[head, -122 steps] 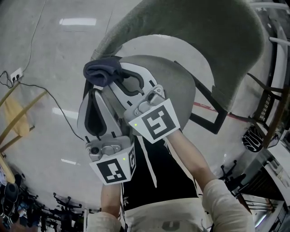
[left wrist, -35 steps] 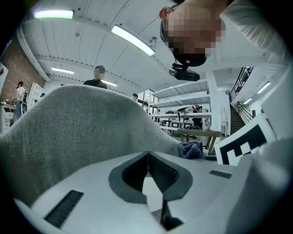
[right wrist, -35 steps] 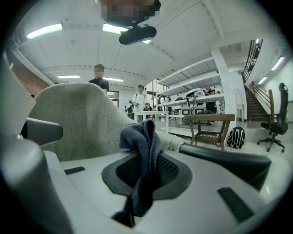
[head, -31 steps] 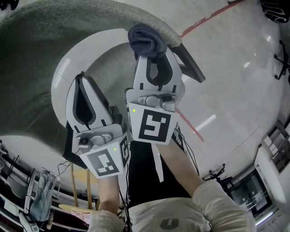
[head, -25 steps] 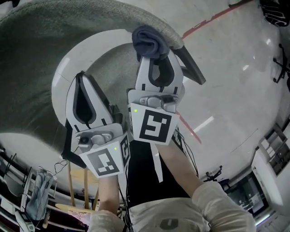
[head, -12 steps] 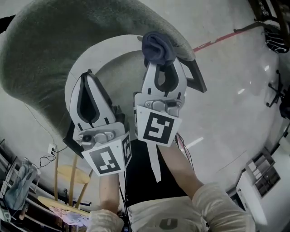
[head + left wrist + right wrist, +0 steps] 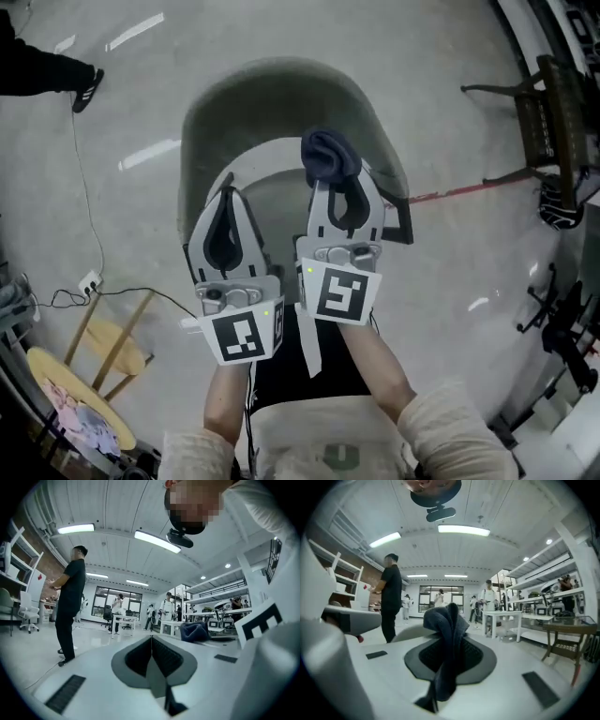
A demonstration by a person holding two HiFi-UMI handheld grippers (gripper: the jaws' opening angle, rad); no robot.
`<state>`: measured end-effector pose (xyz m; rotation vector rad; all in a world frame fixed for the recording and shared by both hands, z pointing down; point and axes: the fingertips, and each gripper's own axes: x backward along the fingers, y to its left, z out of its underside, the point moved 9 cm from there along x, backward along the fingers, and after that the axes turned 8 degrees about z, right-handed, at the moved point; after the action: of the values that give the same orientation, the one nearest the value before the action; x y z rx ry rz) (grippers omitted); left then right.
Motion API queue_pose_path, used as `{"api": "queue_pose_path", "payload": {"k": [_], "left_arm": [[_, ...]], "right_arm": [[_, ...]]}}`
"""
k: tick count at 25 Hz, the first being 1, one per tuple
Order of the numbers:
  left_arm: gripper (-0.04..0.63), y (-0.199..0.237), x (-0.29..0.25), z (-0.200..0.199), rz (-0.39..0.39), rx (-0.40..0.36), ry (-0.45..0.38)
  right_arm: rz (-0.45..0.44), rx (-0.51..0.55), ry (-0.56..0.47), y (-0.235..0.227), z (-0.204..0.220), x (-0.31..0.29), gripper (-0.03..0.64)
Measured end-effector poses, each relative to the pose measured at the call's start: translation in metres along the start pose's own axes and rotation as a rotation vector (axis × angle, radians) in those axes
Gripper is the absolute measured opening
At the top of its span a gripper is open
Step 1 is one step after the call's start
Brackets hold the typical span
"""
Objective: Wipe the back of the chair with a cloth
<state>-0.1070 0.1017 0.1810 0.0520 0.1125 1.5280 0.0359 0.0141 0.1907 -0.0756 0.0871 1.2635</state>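
The chair has a grey-green curved back point(image 7: 281, 84) around a pale seat shell point(image 7: 281, 155), and it lies below both grippers in the head view. My right gripper point(image 7: 330, 178) is shut on a bunched dark blue cloth point(image 7: 328, 155), which shows in front of the back's inner right side. I cannot tell whether the cloth touches the back. In the right gripper view the cloth point(image 7: 446, 620) hangs out of the shut gripper point(image 7: 450, 641). My left gripper point(image 7: 225, 183) is beside it over the seat, shut and holding nothing. From the left gripper point(image 7: 151, 637) the cloth point(image 7: 194, 631) shows at the right.
A wooden stool point(image 7: 103, 352), a cable and a power strip point(image 7: 89, 281) lie at the lower left. A dark wooden rack point(image 7: 544, 122) and red floor tape point(image 7: 469, 187) are at the right. A person in black point(image 7: 70, 606) stands nearby, with white tables point(image 7: 501, 620) behind.
The chair now looks smaller and centred under the grippers. The cloth, which was at the right end of the back's rim, now shows against its inner side. Both grippers stayed shut.
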Motion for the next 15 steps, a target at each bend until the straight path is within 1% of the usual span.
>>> {"api": "queue_pose_path", "payload": {"k": [2,5,8,10,12,13,15], "left_arm": [[0.015,0.006,0.011,-0.022,-0.039,-0.011,-0.017],[0.017,0.008,0.031,-0.055,-0.079,-0.024,-0.027],[0.015,-0.007,0.049,-0.091,-0.078,-0.034,-0.035],[0.017,-0.015,0.062,-0.109,-0.069,-0.041,-0.034],[0.017,-0.02,0.074,-0.123,-0.074,-0.047,-0.024],[0.015,-0.023,0.079,-0.13,-0.077,-0.061,-0.017],[0.015,-0.027,0.082,-0.146,-0.088,-0.09,-0.041]], "right_arm": [[-0.092,0.017,-0.027,0.012,-0.027,0.003,0.058],[-0.187,0.018,-0.044,0.025,-0.064,0.015,0.058],[-0.276,0.009,-0.003,0.027,-0.099,0.035,0.058],[-0.333,0.038,0.006,0.027,-0.119,0.049,0.058],[-0.375,0.085,-0.027,0.025,-0.136,0.06,0.058],[-0.387,0.103,-0.049,0.023,-0.143,0.064,0.058],[-0.402,0.117,-0.08,0.02,-0.157,0.068,0.058]]}}
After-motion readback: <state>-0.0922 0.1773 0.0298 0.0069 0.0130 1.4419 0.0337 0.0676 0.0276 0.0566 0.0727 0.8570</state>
